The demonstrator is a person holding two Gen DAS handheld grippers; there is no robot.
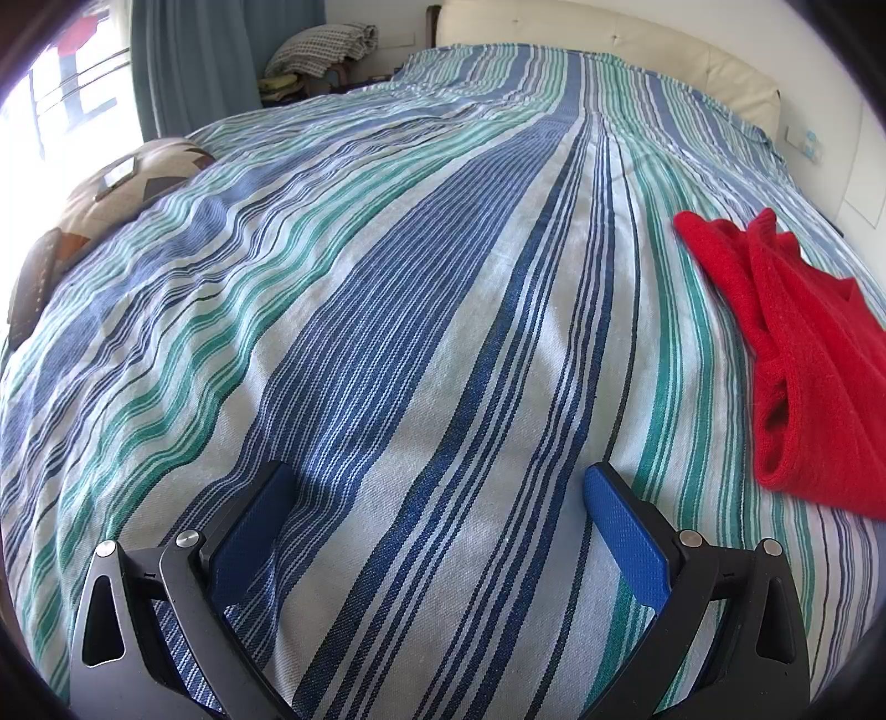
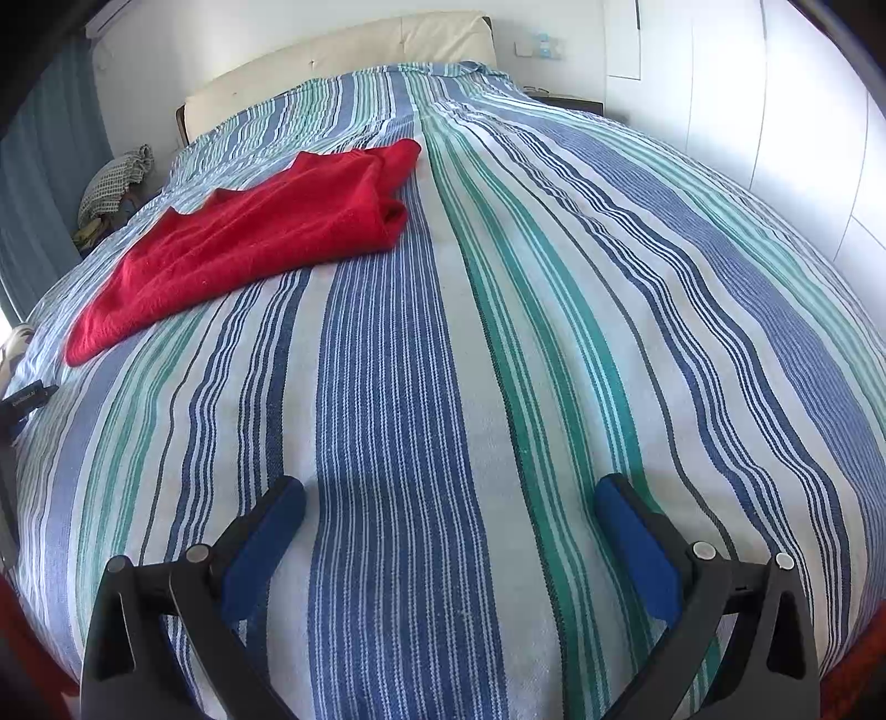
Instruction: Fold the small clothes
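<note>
A small red knitted garment lies on the striped bedspread, at the right edge of the left wrist view. In the right wrist view the same red garment sits at the upper left, partly doubled over, with a rolled edge on its right side. My left gripper is open just above the spread, well to the left of the garment, with nothing between its blue pads. My right gripper is open too, low over bare bedspread, short of the garment and to its right.
A cream padded headboard closes the far end of the bed. A patterned cushion lies at the left edge by the window. Folded checked fabric is piled beside the bed. A white wall with switches runs along the right.
</note>
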